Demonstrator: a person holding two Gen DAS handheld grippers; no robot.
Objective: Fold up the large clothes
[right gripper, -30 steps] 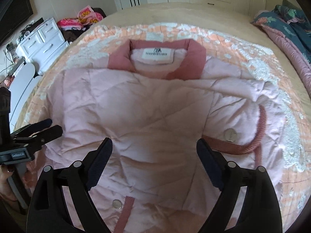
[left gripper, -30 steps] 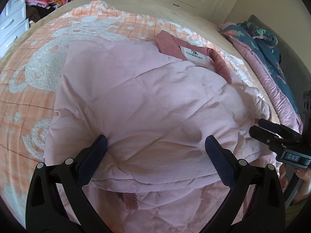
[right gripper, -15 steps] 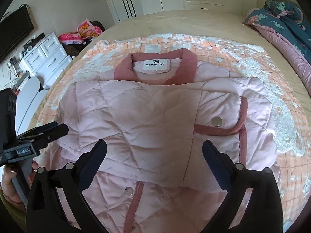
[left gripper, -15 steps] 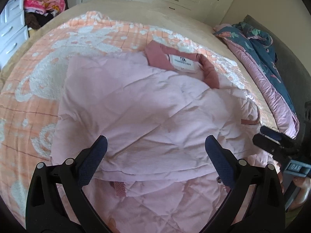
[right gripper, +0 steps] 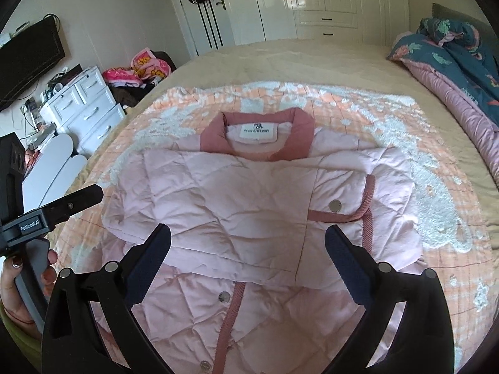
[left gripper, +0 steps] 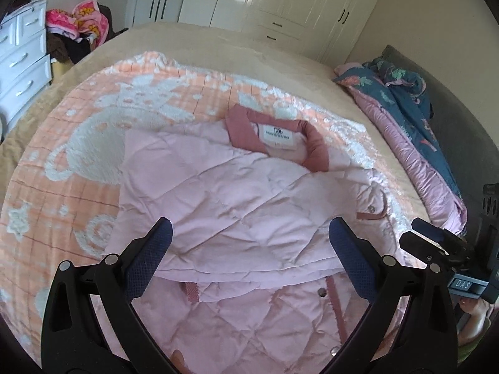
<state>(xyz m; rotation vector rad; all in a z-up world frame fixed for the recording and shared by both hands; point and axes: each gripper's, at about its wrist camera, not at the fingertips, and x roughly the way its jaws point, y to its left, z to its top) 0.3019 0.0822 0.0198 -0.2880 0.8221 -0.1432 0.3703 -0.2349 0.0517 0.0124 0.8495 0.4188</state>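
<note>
A pale pink quilted jacket with a dusty-rose collar lies on the bed, its sleeves folded across the front. My left gripper hangs above the jacket's lower part, jaws wide open, nothing between them. My right gripper is also wide open and empty above the jacket's lower front. Each gripper shows in the other's view: the right gripper at the right edge, the left gripper at the left, held by a hand.
The jacket rests on an orange-and-white blanket over a beige bed. A folded blue floral quilt lies at the right. White drawers and a clothes pile stand left; wardrobes line the back wall.
Both grippers have risen and drawn back from the jacket, so more of the bed and room shows. The right gripper's jaws have spread a little wider.
</note>
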